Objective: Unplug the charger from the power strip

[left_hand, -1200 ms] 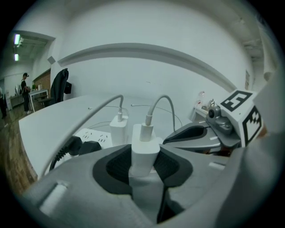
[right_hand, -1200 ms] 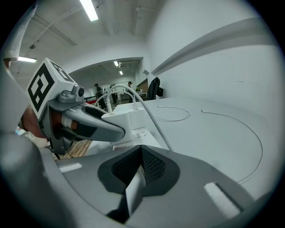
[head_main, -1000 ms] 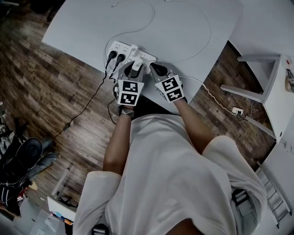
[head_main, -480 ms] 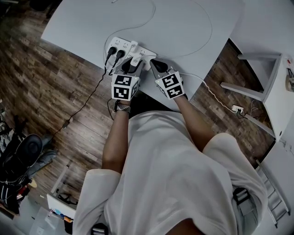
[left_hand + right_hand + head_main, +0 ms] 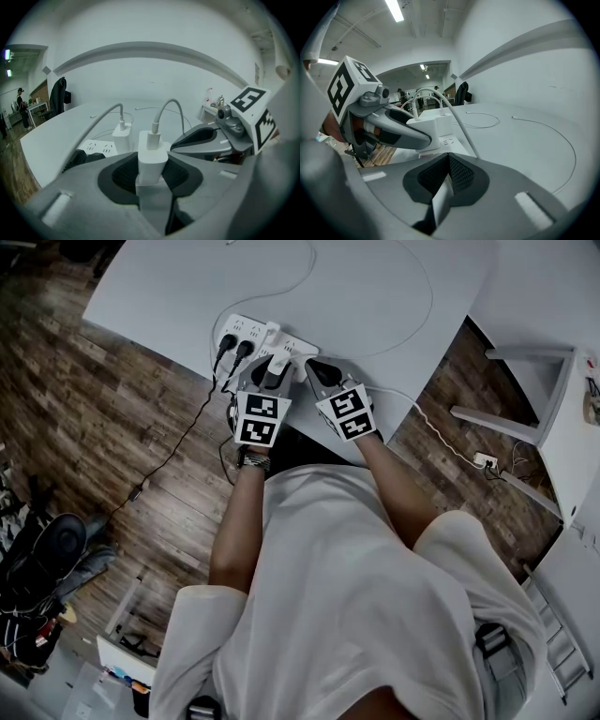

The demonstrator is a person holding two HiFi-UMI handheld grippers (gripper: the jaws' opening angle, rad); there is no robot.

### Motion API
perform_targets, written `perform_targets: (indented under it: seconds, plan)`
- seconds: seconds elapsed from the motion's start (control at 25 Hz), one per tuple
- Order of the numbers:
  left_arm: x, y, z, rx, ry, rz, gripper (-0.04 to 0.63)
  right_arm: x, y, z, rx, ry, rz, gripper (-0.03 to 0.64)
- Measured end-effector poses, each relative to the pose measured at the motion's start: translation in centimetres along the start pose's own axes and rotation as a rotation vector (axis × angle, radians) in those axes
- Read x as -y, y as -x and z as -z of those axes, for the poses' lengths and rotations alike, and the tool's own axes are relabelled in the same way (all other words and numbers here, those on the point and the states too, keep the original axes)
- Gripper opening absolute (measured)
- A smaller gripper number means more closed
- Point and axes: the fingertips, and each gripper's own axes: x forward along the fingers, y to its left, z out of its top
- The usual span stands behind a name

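Currently the left gripper [image 5: 151, 180] is clamped on the white charger [image 5: 153, 152], which looks seated in the power strip [image 5: 240, 331] at the table [image 5: 375, 296] edge. Right gripper [image 5: 447, 174] has its jaws together, empty, at the strip's right end; contact unclear. Risk: if the strip isn't pinned, it lifts with the plug or slides off the edge. A tilted pull could bump the second charger [image 5: 122, 136] just beside.

Smooth white plastic charger [image 5: 152, 157], white plastic power strip [image 5: 100, 148], matt pale table [image 5: 375, 287], grainy dark wood floor [image 5: 112, 427], left gripper [image 5: 152, 177] in matt grey plastic, ribbed black pads [image 5: 123, 174], white cloth shirt [image 5: 347, 596]
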Motion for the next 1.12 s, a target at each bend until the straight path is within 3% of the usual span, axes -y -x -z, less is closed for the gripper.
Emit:
perform_targets:
  seconds: [0.28,0.48,0.64,0.84,1.12]
  plan:
    - [-0.12,-0.07,-0.08,-0.005,0.121,0.046,0.14,0.17,0.04,0.02,0.008,0.003,0.002,0.002]
    - [-0.26,0.02,0.0,-0.008,0.147,0.062,0.141,0.06,0.03,0.1,0.001,0.007,0.004,0.002]
    - [-0.16,0.1,0.01,-0.016,0.115,0.049,0.141,-0.03,0.07,0.09,0.007,0.007,0.003,0.002]
    - [0.09,-0.02,-0.05,-0.054,-0.026,0.009,0.14,0.02,0.06,0.0,0.008,0.012,0.006,0.002]
    - [-0.11,0.08,-0.16,-0.043,0.014,0.02,0.14,-0.08,-0.03,0.07,0.003,0.012,0.004,0.002]
